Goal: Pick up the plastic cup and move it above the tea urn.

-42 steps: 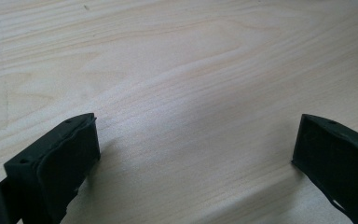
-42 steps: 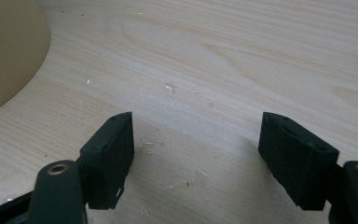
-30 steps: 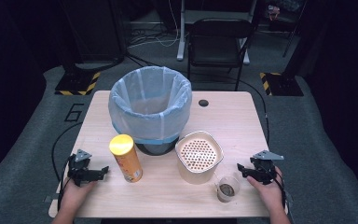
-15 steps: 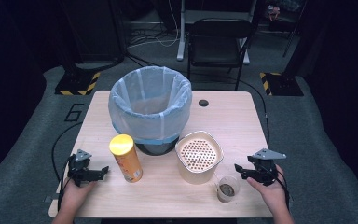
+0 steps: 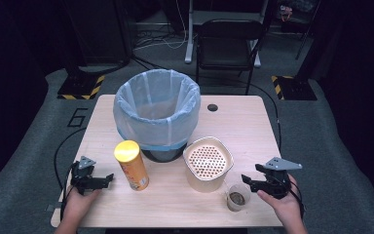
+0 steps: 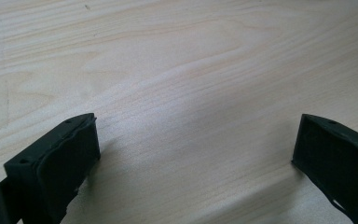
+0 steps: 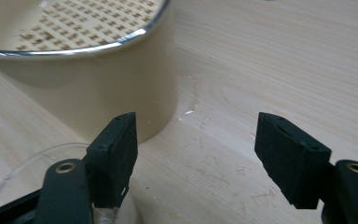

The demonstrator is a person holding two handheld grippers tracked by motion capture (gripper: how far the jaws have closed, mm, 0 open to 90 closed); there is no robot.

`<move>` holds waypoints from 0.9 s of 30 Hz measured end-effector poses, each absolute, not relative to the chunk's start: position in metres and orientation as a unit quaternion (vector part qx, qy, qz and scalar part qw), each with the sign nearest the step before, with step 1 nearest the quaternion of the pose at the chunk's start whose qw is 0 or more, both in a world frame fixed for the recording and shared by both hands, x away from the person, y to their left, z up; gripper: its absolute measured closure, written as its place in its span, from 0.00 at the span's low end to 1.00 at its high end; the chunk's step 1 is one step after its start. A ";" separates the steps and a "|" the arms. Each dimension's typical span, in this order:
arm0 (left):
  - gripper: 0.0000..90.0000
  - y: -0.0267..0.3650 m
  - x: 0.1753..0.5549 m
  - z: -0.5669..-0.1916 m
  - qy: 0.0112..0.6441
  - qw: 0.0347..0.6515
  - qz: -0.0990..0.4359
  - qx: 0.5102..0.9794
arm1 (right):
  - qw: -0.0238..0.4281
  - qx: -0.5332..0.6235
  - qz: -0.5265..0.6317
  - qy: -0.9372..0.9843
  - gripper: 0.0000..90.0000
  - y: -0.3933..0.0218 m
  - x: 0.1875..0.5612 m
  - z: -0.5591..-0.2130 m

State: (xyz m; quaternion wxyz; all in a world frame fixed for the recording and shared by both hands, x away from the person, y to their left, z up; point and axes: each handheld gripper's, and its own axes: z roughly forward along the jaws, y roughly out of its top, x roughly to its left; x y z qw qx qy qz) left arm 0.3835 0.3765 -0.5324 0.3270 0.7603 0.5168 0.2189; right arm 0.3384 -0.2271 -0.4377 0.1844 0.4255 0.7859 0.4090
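Since the earlier frame, the right gripper [image 5: 249,181] has lifted a little beside the small clear cup [image 5: 236,197], and its jaws have just been opening; they stand apart with nothing between them (bare wood shows through the gap). That cup sits just right of and in front of the cream bucket [image 5: 207,165]. Well left of the bucket, past the yellow can [image 5: 132,165], the left gripper [image 5: 108,179] rests wide open on the table [image 5: 243,126].

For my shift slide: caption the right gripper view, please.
Right gripper with jaws open over the wooden table, beside the cream perforated-top container and above the clear cup's rim.
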 end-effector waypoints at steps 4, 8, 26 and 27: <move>0.00 0.376 0.383 -0.533 0.518 0.327 0.220 0.759 | 0.177 0.403 0.416 0.795 0.27 -0.218 0.327 -0.427; 0.00 0.376 0.383 -0.532 0.520 0.324 0.216 0.760 | 0.165 0.381 0.427 0.803 0.24 -0.210 0.319 -0.425; 0.00 0.376 0.383 -0.532 0.520 0.324 0.214 0.761 | 0.123 0.338 0.424 0.831 0.17 -0.191 0.309 -0.453; 0.00 0.376 0.383 -0.532 0.521 0.324 0.214 0.761 | 0.125 0.333 0.424 0.833 0.17 -0.191 0.308 -0.456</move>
